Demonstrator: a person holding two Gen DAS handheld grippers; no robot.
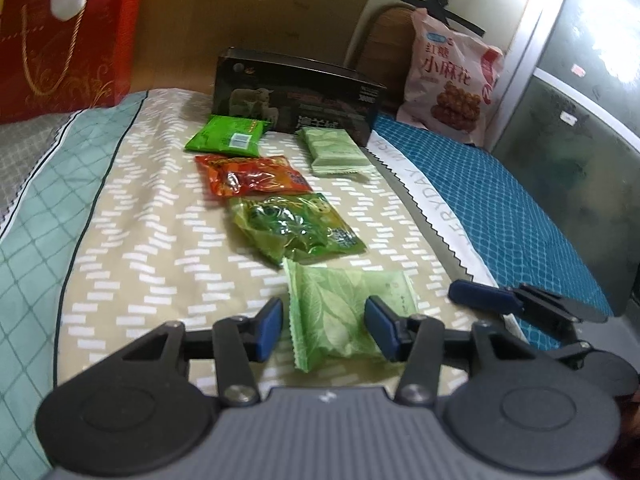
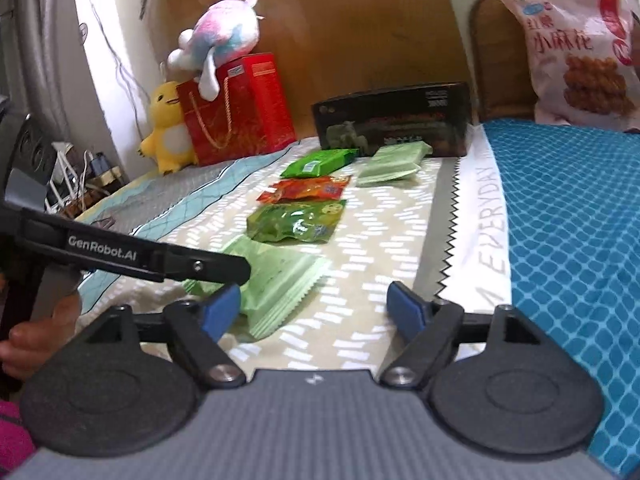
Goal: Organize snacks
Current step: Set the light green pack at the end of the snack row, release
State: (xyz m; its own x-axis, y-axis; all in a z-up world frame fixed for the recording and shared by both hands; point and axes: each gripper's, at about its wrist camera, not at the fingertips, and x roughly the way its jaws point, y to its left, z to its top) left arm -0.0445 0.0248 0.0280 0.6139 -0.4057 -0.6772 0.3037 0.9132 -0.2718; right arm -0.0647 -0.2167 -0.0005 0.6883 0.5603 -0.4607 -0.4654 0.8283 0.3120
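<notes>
On the bed (image 1: 120, 240), over a beige patterned cover, the snacks lay in a loose line running away from a black box (image 1: 298, 96) at the far end. Nearest the box sat a bright green packet (image 1: 226, 136) and a pale green packet (image 1: 336, 152) side by side, then an orange-red packet (image 1: 252, 178), then a clear green packet (image 1: 296, 226). Closest lay a pale green leaf-print packet (image 1: 344, 312), flat between the parted fingers of the left hand-held gripper (image 1: 326, 328); the pads did not appear to press on it. The right hand-held gripper (image 2: 316, 312) stood wide apart just beside that packet, holding nothing. A large pink snack bag (image 1: 452, 80) leaned upright beyond the blue quilt (image 1: 520, 216).
</notes>
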